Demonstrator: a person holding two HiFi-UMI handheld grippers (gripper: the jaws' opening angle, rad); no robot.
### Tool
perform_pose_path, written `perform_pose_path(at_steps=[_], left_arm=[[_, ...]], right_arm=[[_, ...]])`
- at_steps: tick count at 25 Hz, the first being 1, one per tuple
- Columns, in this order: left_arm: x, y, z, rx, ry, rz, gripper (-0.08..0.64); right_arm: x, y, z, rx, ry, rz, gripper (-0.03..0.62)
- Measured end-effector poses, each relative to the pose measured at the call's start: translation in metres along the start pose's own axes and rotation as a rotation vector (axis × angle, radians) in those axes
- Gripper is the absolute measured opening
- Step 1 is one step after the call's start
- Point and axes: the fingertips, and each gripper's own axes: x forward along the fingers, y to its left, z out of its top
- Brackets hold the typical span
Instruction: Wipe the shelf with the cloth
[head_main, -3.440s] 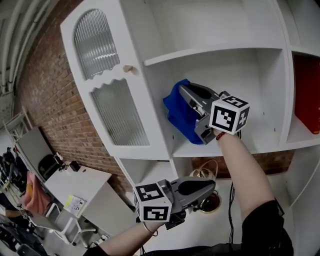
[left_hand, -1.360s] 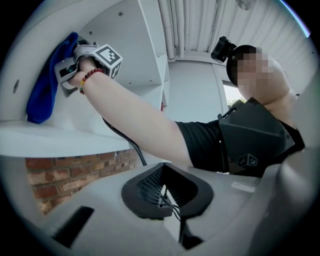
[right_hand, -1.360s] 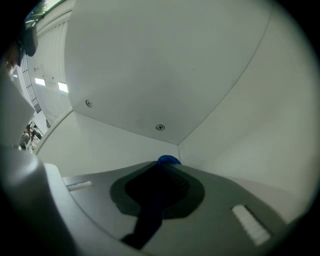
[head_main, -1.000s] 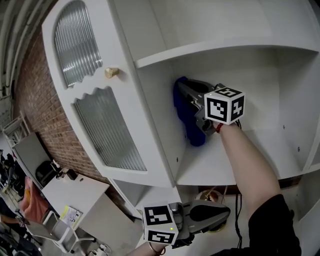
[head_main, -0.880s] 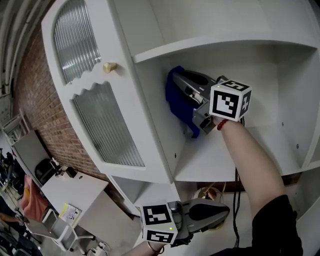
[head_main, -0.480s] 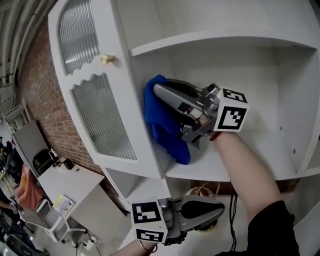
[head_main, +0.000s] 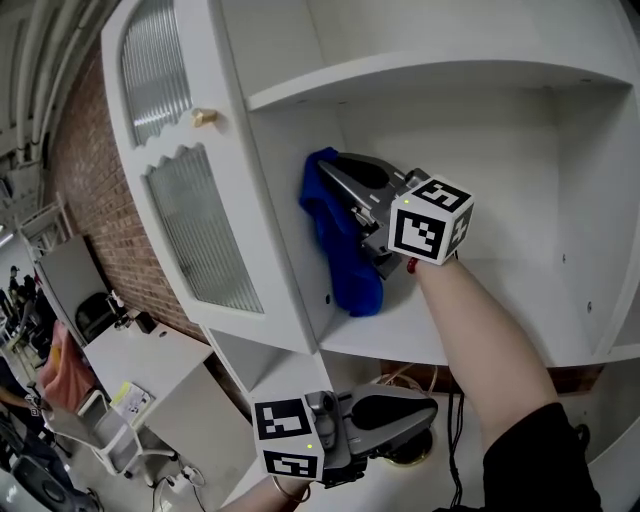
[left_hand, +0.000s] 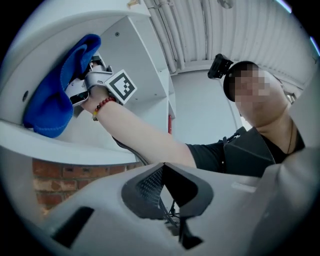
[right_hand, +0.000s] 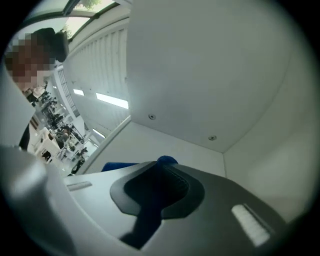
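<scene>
In the head view the cloth (head_main: 345, 250) hangs at the 9 o'clock end of the shelf (head_main: 480, 335), against the compartment's side wall, its lower end touching the board. The right tool (head_main: 340, 185) lies at the cloth's 3 o'clock, jaws pinched on it. The left tool (head_main: 425, 410) sits at 6 o'clock, below the shelf and well apart. The cabinet door (head_main: 190, 230) stands at the compartment's 9 o'clock, the brick wall (head_main: 85, 200) behind it, a counter (head_main: 140, 370) at 7 o'clock
</scene>
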Motion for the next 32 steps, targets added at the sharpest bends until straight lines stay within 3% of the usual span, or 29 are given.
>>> perform_pose_path(at_steps=[6, 16, 18, 21, 23, 25, 28, 32], left_arm=[[0.001, 0.008, -0.002, -0.01, -0.009, 0.019, -0.003], [0.0, 0.008, -0.002, -0.004, -0.01, 0.017, -0.003], [-0.005, 0.007, 0.001, 0.001, -0.018, 0.029, -0.003], [-0.012, 0.003, 0.006, 0.013, -0.021, 0.042, -0.003], [-0.017, 0.001, 0.009, 0.024, -0.021, 0.047, -0.003], [-0.019, 0.0, 0.013, 0.035, -0.033, 0.054, -0.003], [-0.022, -0.001, 0.021, 0.056, -0.06, 0.076, -0.003], [-0.027, 0.002, 0.031, 0.086, -0.082, 0.118, -0.003]], right_arm=[[-0.013, -0.047, -0.031, 0.108, 0.054, -0.171, 0.014], [-0.027, -0.081, -0.066, 0.202, 0.169, -0.336, 0.014], [-0.028, -0.08, -0.065, 0.187, 0.174, -0.332, 0.014], [-0.022, -0.053, -0.025, 0.141, 0.047, -0.172, 0.016], [-0.019, -0.02, 0.011, 0.237, -0.086, 0.032, 0.026], [-0.019, 0.017, 0.036, 0.327, -0.158, 0.228, 0.026], [-0.019, 0.06, 0.047, 0.334, -0.154, 0.39, 0.029], [-0.01, 0.096, 0.024, 0.3, -0.033, 0.499, 0.029]])
